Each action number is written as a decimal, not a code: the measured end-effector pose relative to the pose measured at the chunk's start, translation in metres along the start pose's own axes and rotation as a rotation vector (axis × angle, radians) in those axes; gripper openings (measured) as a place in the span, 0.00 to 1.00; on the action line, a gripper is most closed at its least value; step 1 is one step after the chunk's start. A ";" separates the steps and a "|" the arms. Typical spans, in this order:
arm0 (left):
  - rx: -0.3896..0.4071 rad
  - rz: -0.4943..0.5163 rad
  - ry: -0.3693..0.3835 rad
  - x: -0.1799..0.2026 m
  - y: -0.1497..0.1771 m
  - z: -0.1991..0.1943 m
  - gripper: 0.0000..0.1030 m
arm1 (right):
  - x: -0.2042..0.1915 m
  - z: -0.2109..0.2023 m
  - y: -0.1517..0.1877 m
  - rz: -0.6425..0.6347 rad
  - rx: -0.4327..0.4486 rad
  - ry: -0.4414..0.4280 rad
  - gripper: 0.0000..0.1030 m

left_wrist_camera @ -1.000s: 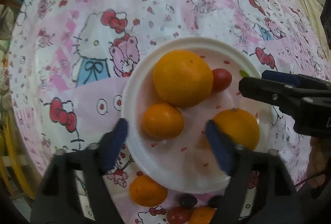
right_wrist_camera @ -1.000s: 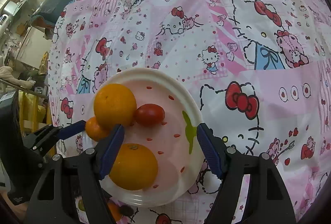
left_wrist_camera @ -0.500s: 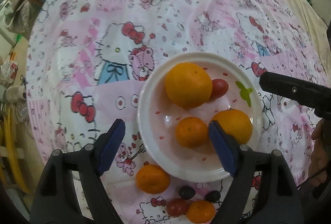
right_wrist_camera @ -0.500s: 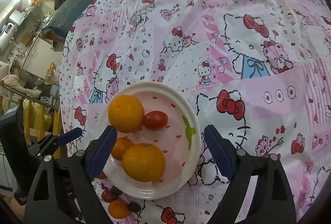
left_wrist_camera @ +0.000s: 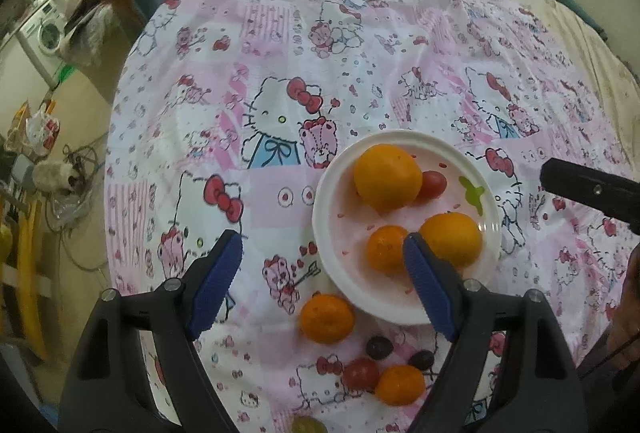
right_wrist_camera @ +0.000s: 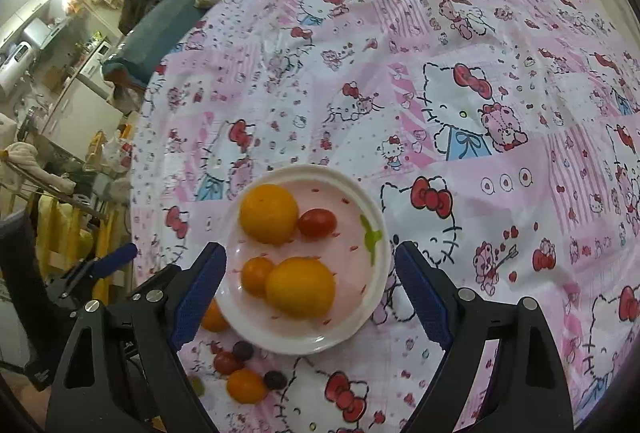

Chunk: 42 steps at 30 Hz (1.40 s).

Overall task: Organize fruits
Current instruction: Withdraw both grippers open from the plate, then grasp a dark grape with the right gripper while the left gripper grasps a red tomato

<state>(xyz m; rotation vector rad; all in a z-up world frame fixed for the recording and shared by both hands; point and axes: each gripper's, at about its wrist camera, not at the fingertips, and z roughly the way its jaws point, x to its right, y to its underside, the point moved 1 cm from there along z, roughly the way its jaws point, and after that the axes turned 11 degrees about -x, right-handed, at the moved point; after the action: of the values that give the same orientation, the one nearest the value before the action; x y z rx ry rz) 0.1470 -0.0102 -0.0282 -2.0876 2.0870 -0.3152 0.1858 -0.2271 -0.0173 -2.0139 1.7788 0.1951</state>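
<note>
Both grippers empty, above the cloth. Left gripper (left_wrist_camera: 320,277) jaws apart, nothing between. Right gripper (right_wrist_camera: 310,291) jaws just widened, also bare.

Next pick, likely: loose fruit nearest the edge. Come straight down over one piece, close gently; round fruit rolls on soft cloth, and the grapes bruise.

Nearest: small orange (left_wrist_camera: 400,379), red tomato (left_wrist_camera: 361,373), two dark grapes (left_wrist_camera: 379,348), close together. Next, a mandarin (left_wrist_camera: 327,318) just beside the plate (left_wrist_camera: 320,217). On the plate: small mandarin touching an orange, beyond them a bigger orange touching a tomato.
</note>
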 end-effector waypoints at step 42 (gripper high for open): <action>0.019 -0.167 0.085 -0.035 0.073 -0.024 0.78 | -0.013 0.059 0.084 0.052 -0.239 -0.149 0.69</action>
<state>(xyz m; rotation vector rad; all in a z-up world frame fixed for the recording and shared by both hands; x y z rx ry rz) 0.0706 0.0248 -0.0258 -2.2800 1.9486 -0.4530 0.1125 -0.1968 -0.0839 -2.0523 1.7851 0.5837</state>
